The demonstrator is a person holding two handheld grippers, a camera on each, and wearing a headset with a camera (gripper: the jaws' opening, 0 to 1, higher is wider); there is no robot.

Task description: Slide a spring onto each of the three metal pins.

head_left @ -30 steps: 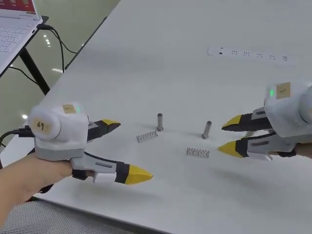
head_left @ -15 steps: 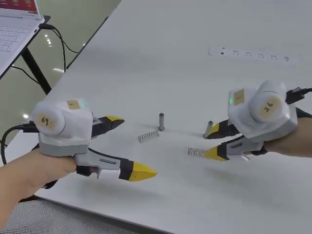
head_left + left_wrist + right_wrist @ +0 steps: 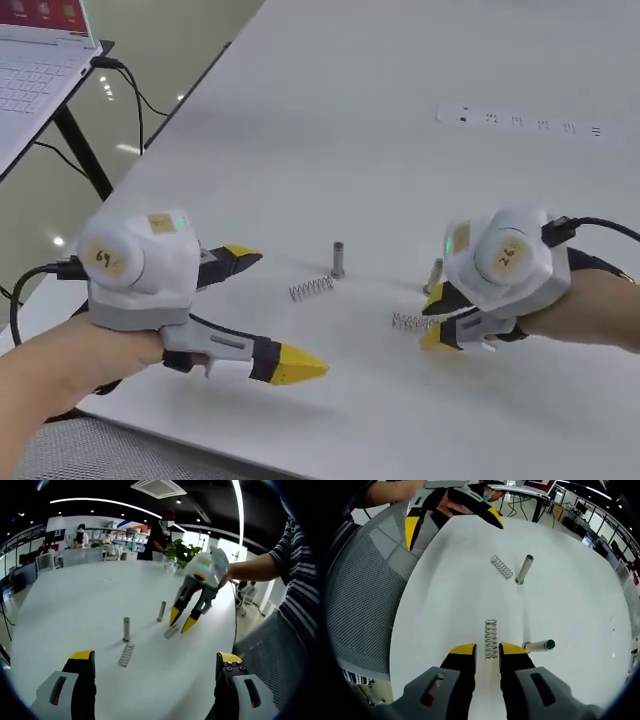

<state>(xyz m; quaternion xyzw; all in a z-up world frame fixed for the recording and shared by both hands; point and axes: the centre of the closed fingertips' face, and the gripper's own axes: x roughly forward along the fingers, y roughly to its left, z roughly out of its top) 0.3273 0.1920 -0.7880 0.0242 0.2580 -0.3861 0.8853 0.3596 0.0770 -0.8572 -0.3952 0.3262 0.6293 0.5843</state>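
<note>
In the head view, the left hand-held gripper (image 3: 270, 310) hovers near the tabletop's (image 3: 400, 100) near edge, its jaws spread wide and empty. The right hand-held gripper (image 3: 435, 319) points down at a spring (image 3: 408, 321) beside a pin (image 3: 434, 275).

In the left gripper view, a second spring (image 3: 126, 653) lies just before an upright second pin (image 3: 126, 629).

In the right gripper view, the jaws stand narrowly apart on either side of the spring's near end, not clamped on it.

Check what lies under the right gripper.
A spring lies flat on the table, its near end between the part-open jaws of the right gripper. A pin is just beside them. Whether the jaws touch the spring cannot be told.
</note>
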